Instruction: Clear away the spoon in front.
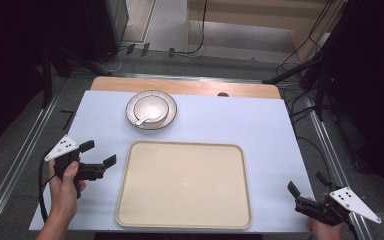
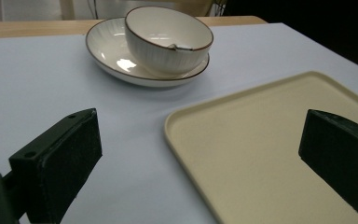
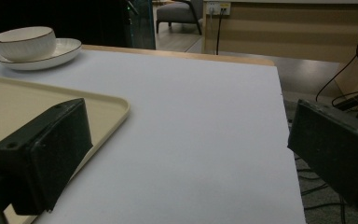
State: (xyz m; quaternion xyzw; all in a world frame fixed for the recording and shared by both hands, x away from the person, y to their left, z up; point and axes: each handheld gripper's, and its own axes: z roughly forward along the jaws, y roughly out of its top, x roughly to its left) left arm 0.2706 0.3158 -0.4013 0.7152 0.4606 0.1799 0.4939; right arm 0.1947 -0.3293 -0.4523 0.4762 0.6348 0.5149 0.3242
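Left claw [image 1: 98, 156] spread wide, empty, hovering at the tray's [image 1: 184, 185] left edge; right claw [image 1: 307, 186] also spread, empty, at the desk's [image 1: 260, 120] near right corner. Bowl [image 1: 151, 109] with spoon [image 1: 144, 120] sits on the plate [image 1: 170, 112] beyond the tray. Probably best: approach the bowl rim level, pinch one wall, lift without tipping the spoon.

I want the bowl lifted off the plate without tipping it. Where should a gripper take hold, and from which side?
Probably the bowl rim, from above, one jaw inside and one outside the wall. It sits upright on the plate, so its foot is hard to reach. Avoid the stretch where the spoon rests. The left gripper is nearer and stands open.
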